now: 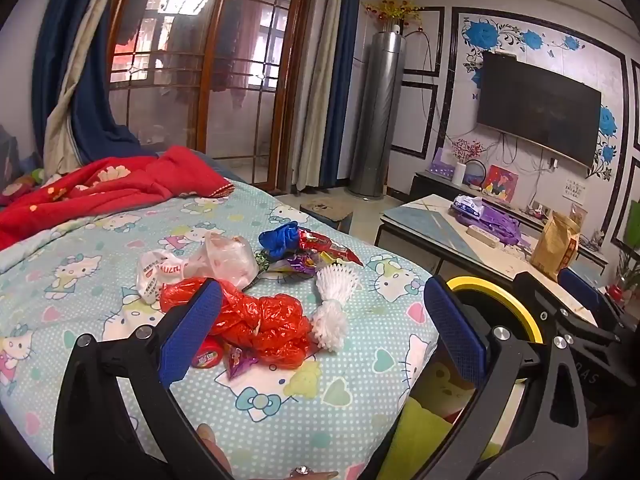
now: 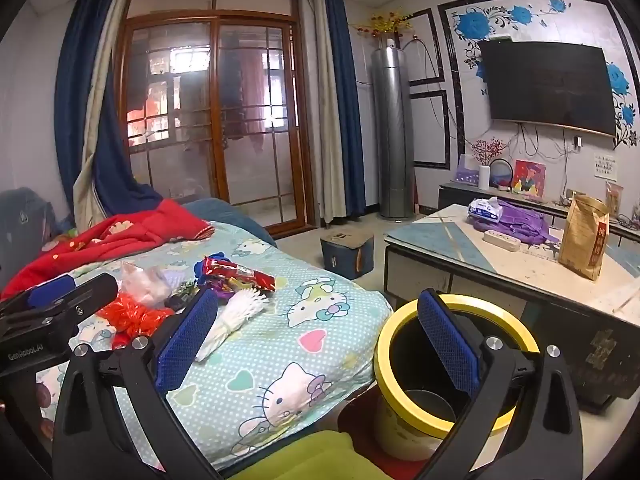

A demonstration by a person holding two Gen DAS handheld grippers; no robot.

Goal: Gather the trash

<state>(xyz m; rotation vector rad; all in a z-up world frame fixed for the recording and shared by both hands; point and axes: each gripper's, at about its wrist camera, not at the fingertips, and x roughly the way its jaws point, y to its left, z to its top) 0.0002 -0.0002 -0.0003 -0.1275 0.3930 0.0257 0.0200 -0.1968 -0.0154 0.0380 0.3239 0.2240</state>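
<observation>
A heap of trash lies on the cartoon-cat bed sheet [image 1: 100,240]: a crumpled red plastic bag [image 1: 264,320], a white foam fruit net [image 1: 334,304], a clear and white plastic bag [image 1: 208,264], a blue scrap [image 1: 280,238] and shiny snack wrappers [image 1: 320,250]. My left gripper [image 1: 324,312] hovers open just in front of the heap, its left pad beside the red bag. My right gripper [image 2: 320,328] is open over the bed's edge, with the foam net [image 2: 236,320] past its left pad. A yellow-rimmed trash bin [image 2: 440,364] stands on the floor beside the bed.
A red quilt [image 1: 100,184] is bunched at the bed's far left. A low table [image 2: 520,280] to the right carries a brown paper bag [image 2: 584,236], a tissue pack and purple cloth. A small stool [image 2: 346,252] sits on the floor. A fingertip shows at the left wrist view's bottom.
</observation>
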